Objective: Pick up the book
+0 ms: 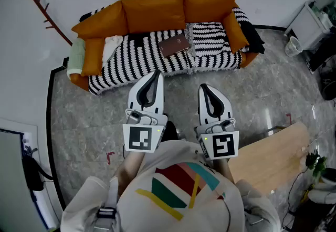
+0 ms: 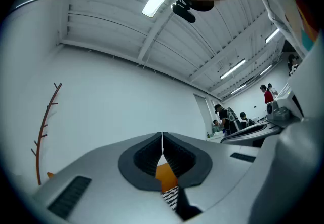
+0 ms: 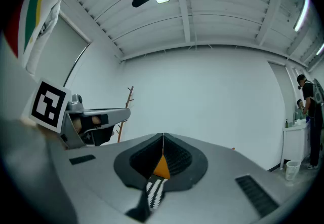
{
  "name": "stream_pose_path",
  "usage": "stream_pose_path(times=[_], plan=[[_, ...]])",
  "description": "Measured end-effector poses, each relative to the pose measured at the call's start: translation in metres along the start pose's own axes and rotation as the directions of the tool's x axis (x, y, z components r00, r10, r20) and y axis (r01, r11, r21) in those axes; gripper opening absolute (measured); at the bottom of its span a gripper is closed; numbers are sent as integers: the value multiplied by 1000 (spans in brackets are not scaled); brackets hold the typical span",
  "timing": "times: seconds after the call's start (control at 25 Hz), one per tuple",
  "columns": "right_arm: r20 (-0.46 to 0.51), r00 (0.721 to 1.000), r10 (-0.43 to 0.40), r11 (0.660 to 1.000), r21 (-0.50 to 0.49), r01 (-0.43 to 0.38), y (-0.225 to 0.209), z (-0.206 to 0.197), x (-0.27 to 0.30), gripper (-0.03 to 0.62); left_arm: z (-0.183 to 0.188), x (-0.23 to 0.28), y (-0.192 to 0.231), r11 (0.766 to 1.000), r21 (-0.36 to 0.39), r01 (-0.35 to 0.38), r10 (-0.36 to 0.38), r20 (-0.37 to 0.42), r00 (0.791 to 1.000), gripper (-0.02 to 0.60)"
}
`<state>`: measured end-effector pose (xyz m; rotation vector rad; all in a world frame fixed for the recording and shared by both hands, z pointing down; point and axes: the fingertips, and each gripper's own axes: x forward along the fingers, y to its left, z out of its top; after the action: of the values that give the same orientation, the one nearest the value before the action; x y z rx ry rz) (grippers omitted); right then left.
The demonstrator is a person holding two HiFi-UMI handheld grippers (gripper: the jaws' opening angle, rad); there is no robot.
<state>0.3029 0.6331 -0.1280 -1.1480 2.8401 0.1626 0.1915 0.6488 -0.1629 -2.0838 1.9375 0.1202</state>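
Note:
A brown book (image 1: 175,44) lies on the striped seat of an orange sofa (image 1: 157,10) at the far side of the room. My left gripper (image 1: 156,75) and right gripper (image 1: 203,88) are held side by side in front of the person's chest, well short of the sofa, both pointing toward it. Both are shut with nothing between the jaws. In the left gripper view the left gripper (image 2: 162,139) has its tips touching, with a sliver of orange cushion and striped cover showing below them. The right gripper view shows the right gripper (image 3: 162,139) the same way.
A grey marbled floor (image 1: 94,120) separates me from the sofa. A wooden board (image 1: 273,157) lies at the right. A white cabinet (image 1: 310,21) and a bin (image 1: 294,46) stand at the far right. A branch-like coat rack (image 1: 37,0) is on the left wall. People (image 2: 225,116) stand far off.

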Motion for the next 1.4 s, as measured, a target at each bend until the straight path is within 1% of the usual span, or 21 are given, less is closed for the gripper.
stream_pose_path(times=[0.2,0.44,0.52,0.64,0.8,0.92,1.0,1.04,1.12,1.16,1.2,1.24,1.32,1.36,1.4], plan=[[-10,1000,-8,1000,-3,8,-2,-3,-2,14,0,1,1,1000,28,-6,6,0,1000,8],[-21,1000,0,1000,29,1,-3,-12,-2,14,-6,-2,-2,1000,23,-16,16,-16,1000,8],[-21,1000,12,999,50,-11,0,-14,-1,14,-8,-6,-2,999,26,-19,20,-29,999,8],[-8,999,33,994,107,-32,6,-14,3,15,-11,-10,5,999,28,-30,31,-45,999,9],[-4,999,39,988,153,-38,6,-18,5,15,-14,-12,13,998,27,-47,49,-57,997,8],[-11,997,73,974,214,-69,5,-28,14,15,-19,-8,16,998,23,-53,54,-62,997,8],[-23,996,88,956,283,-78,4,-37,24,18,-25,-7,19,998,22,-51,52,-71,996,8],[-31,996,82,944,324,-68,3,-43,30,34,-29,-7,21,999,24,-49,51,-83,995,8],[-48,996,75,910,411,-49,0,-56,42,135,-41,-4,28,998,31,-46,50,-105,993,8],[-52,995,81,887,459,-48,-1,-64,48,151,-48,0,32,998,30,-49,52,-114,992,8],[-52,995,90,859,510,-51,-3,-72,53,154,-55,4,35,998,25,-53,55,-122,991,9],[-50,994,98,825,563,-53,-5,-81,59,174,-64,8,39,998,19,-54,56,-133,990,9],[-57,992,116,761,647,-52,-9,-98,73,277,-85,19,45,999,14,-41,43,-163,986,9],[-66,990,127,743,667,-50,-11,-107,84,296,-97,28,49,1000,14,-28,30,-179,983,8],[-77,988,134,739,672,-47,-14,-115,98,318,-111,40,55,1000,5,-17,18,-193,981,8]])
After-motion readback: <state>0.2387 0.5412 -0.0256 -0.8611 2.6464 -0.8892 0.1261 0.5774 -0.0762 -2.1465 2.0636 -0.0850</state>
